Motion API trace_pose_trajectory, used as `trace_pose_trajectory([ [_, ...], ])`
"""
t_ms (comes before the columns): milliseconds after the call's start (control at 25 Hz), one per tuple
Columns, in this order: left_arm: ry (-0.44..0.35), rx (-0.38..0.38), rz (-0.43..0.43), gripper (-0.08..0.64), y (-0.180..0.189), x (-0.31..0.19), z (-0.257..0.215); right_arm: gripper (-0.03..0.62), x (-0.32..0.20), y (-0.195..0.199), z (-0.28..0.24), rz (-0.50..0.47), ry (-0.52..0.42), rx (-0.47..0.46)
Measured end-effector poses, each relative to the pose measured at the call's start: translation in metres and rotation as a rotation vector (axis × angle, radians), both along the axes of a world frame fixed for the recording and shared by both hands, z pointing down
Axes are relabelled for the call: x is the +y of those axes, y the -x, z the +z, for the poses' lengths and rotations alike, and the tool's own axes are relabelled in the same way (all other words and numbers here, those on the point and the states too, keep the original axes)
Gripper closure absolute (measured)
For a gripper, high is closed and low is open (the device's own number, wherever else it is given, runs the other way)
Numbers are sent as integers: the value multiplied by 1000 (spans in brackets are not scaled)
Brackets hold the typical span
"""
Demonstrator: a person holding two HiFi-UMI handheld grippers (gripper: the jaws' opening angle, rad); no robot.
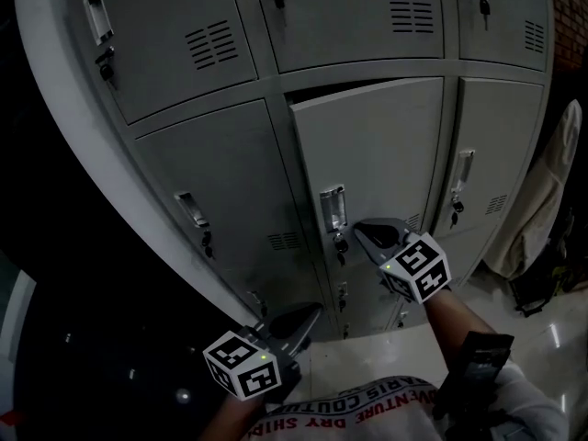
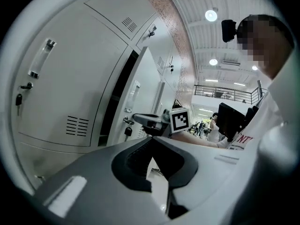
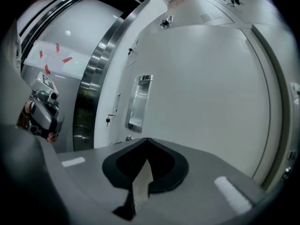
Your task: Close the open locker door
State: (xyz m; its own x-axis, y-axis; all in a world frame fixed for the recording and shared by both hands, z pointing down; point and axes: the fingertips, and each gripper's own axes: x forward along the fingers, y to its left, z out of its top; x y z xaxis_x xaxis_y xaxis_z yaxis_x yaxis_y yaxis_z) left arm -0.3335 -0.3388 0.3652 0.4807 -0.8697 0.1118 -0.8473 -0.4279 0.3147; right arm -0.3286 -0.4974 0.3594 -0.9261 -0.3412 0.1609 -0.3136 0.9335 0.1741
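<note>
The open locker door (image 1: 377, 154) is the middle one of the lower row of grey lockers, standing slightly ajar with a dark gap along its top edge. It has a recessed metal handle (image 1: 333, 208) with a key below. My right gripper (image 1: 360, 229) is shut and empty, its tip just right of that handle, close to the door face. In the right gripper view the handle (image 3: 139, 102) sits just above the shut tip (image 3: 147, 140). My left gripper (image 1: 314, 313) hangs lower and nearer to me, shut and empty. In the left gripper view the dark gap beside the door (image 2: 117, 95) shows.
Closed lockers (image 1: 230, 209) flank the ajar door, each with a handle and key. A pale cloth (image 1: 542, 200) hangs at the far right beside the lockers. A shiny steel frame (image 3: 91, 93) stands past the door's edge in the right gripper view. Glossy floor (image 1: 496, 292) lies below.
</note>
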Motion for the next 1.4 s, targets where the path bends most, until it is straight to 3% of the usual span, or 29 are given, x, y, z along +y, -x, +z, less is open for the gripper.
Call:
trace_pose_trajectory([
  [320,4,18,-34,555,9,5,-1,600,-45,10,10,90,59,-19],
  [680,12,11,-63,555,8,16,2,600,-34,5,18,98,106,-34],
  [880,33,-35,-80,555,-2,36,17,600,33,-24,43,-19,232,-13],
  [1040,71,-76,-83,555,-29,69,44,600,116,-76,61,-133,361,6],
  [1240,79,-41,-43,555,-94,129,53,600,229,-168,87,-197,482,47],
  [1400,69,4,8,555,-173,195,54,600,318,-250,85,-186,485,43],
])
